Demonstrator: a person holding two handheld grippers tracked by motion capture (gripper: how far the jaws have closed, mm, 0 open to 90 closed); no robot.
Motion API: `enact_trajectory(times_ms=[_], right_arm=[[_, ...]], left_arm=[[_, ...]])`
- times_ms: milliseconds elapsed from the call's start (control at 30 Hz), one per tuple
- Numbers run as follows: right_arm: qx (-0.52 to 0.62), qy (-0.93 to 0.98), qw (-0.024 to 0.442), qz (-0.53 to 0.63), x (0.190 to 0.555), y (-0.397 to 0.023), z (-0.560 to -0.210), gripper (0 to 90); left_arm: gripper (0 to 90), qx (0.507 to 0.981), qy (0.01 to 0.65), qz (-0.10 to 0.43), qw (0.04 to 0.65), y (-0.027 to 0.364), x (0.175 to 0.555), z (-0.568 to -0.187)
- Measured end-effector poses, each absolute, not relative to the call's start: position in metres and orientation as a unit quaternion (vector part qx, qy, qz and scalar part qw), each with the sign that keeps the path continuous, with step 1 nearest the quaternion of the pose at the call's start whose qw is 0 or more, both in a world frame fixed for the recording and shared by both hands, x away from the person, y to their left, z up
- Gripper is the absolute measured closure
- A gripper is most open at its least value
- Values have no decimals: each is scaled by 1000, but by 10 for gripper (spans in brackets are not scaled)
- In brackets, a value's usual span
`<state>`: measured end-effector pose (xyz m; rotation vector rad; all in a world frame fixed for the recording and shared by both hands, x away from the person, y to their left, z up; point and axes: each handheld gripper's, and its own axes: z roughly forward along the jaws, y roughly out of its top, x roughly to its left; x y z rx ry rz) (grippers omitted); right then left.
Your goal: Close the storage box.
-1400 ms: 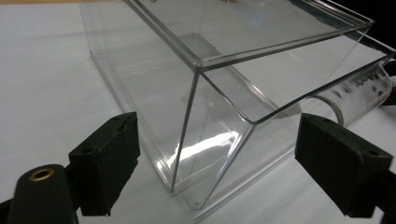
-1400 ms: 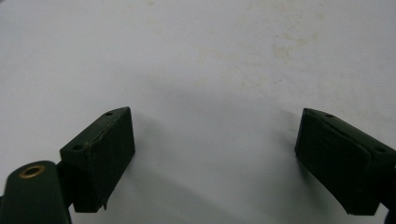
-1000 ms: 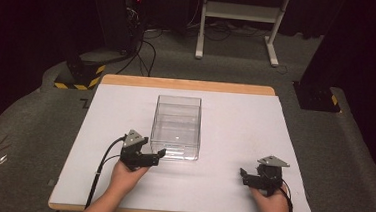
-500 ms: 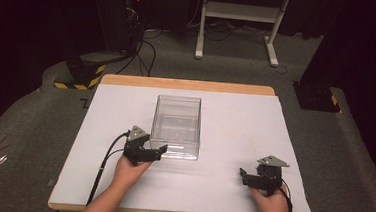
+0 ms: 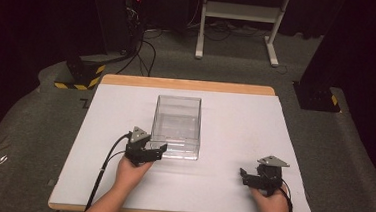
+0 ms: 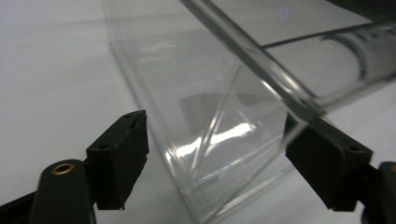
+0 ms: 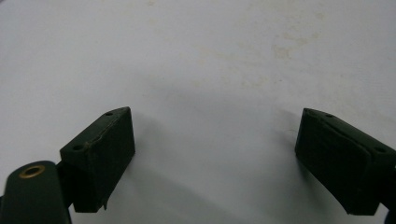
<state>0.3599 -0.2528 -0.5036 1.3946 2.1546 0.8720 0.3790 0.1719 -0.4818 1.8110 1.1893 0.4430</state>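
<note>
A clear plastic box (image 5: 177,125) stands empty in the middle of the white table (image 5: 235,124). My left gripper (image 5: 157,150) is open at the box's near left corner. In the left gripper view that corner of the clear box (image 6: 219,135) sits between the two spread jaws, one pad outside the wall and one against the near rim. My right gripper (image 5: 244,174) rests open near the table's front right, and in the right gripper view its jaws (image 7: 212,163) frame bare white tabletop.
A wooden edge (image 5: 187,84) borders the table's far side. On the dark carpet beyond are a white stand (image 5: 239,24), cables and a black base with yellow stripes (image 5: 80,73). A black post base (image 5: 317,95) stands to the far right.
My left gripper has moved up and slightly right until its jaws straddle the box's near left corner. The right gripper has stayed put.
</note>
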Motion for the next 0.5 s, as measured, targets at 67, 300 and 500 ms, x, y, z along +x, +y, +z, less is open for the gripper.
enact_trajectory(times_ms=[67,300,500], right_arm=[[503,777,214,314,360,-253,-504,118],[503,776,214,314,360,-253,-504,118],[503,776,214,314,360,-253,-504,118]], left_arm=[[194,738,472,179,448,173,374,-480],[184,740,464,165,458,197,349,-479],[176,752,459,176,440,219,332,-482]])
